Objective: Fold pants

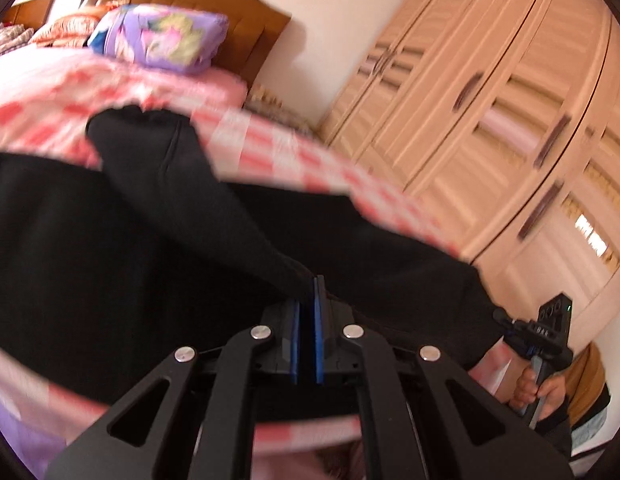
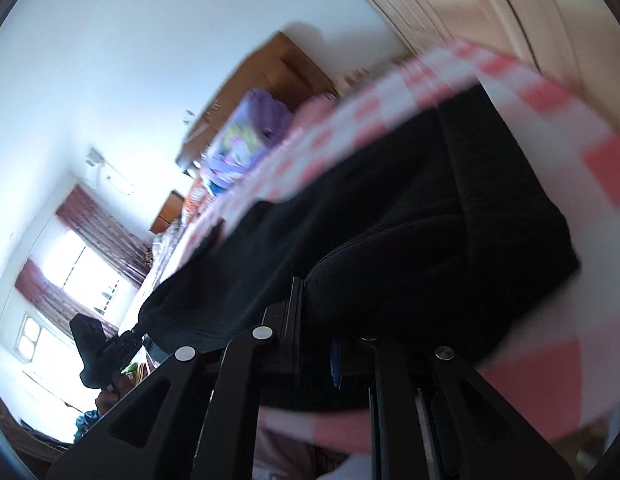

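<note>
Black pants (image 1: 110,240) lie spread across the bed's pink checked sheet (image 1: 294,140), one leg (image 1: 158,160) pulled up as a taut fold toward my left gripper (image 1: 310,292). Its blue pads are shut on that fabric. At the far right, my right gripper (image 1: 503,318) pinches the pants' edge, and a hand (image 1: 537,392) holds its grip. In the right wrist view the pants (image 2: 389,200) bulge over my right gripper (image 2: 313,304), which is shut on the cloth with one finger hidden under it. My left gripper (image 2: 140,330) shows at the pants' far corner. Both views are motion-blurred.
A light wooden wardrobe (image 1: 489,100) stands close along the bed's right side. A purple floral folded quilt (image 1: 162,36) and pillows lie against the brown headboard (image 1: 230,4). A curtained window (image 2: 82,264) is on the far wall.
</note>
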Demonstrator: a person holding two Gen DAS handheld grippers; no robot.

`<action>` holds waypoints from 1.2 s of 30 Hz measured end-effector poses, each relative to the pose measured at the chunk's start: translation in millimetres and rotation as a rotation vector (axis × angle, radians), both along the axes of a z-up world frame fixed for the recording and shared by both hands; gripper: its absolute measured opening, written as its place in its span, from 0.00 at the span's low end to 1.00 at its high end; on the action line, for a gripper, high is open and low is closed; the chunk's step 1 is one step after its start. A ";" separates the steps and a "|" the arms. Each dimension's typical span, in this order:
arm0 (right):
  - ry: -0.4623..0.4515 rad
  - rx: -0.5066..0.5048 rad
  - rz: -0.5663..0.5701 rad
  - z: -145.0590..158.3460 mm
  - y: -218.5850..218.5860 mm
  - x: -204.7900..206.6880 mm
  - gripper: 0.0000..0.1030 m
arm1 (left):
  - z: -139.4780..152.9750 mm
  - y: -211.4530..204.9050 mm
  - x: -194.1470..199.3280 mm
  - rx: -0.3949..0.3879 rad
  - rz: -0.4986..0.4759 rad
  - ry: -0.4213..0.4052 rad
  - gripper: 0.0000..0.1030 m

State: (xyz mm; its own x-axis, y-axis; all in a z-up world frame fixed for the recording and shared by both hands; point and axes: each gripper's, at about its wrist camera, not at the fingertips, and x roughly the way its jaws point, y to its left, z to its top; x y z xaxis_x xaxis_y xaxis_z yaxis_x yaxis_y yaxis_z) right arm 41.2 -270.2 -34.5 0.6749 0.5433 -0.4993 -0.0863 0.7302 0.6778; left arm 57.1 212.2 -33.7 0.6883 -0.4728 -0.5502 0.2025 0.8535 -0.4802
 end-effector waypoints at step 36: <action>-0.091 -0.187 -0.252 14.6 -14.5 -29.7 0.15 | 19.5 20.3 5.9 0.006 0.093 -0.037 0.06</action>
State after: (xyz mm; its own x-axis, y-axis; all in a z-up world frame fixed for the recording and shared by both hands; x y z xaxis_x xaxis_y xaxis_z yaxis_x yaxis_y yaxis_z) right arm 11.5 -284.8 -19.8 0.8231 0.2583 -0.5058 0.0585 0.8473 0.5278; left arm 62.9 232.5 -14.2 0.7493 -0.4024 -0.5260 0.1397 0.8724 -0.4685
